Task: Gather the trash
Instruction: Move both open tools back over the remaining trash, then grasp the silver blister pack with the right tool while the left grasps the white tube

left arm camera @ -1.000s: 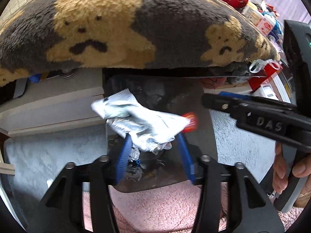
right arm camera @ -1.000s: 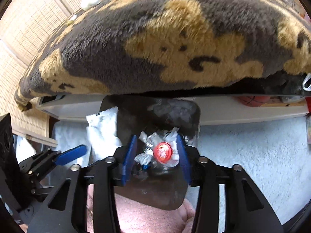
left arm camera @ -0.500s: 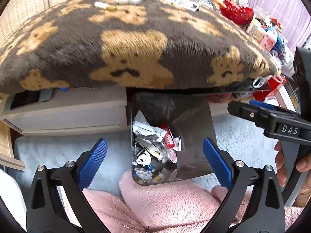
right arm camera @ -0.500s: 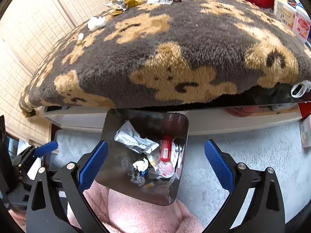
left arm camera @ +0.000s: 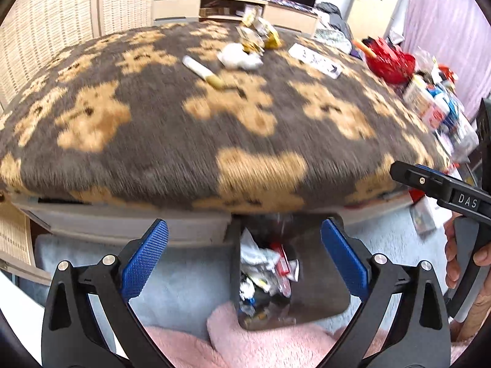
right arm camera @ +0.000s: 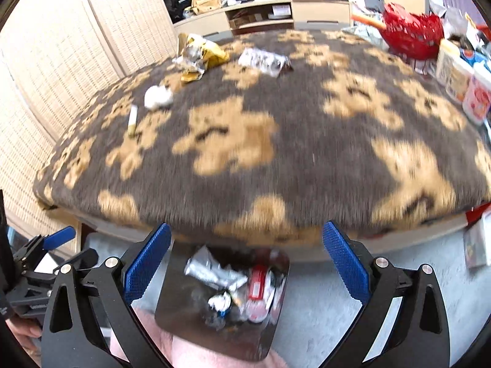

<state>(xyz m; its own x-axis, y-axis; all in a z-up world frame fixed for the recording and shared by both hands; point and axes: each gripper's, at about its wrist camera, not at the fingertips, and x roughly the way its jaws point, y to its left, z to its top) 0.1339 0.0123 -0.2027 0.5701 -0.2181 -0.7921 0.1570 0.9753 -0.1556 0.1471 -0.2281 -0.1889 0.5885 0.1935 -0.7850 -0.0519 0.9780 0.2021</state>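
Both my left tongs [left arm camera: 244, 254] and right tongs [right arm camera: 247, 256] gape empty above the bin [right arm camera: 172, 303]; ahead, I approach the white wad [right arm camera: 158, 97] low, straddling it squarely.

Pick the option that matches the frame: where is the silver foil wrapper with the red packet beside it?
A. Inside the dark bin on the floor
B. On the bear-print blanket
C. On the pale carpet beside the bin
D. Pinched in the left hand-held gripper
A: the silver foil wrapper and the red packet lie inside the dark bin, and both hand-held grippers stand open and empty above it.
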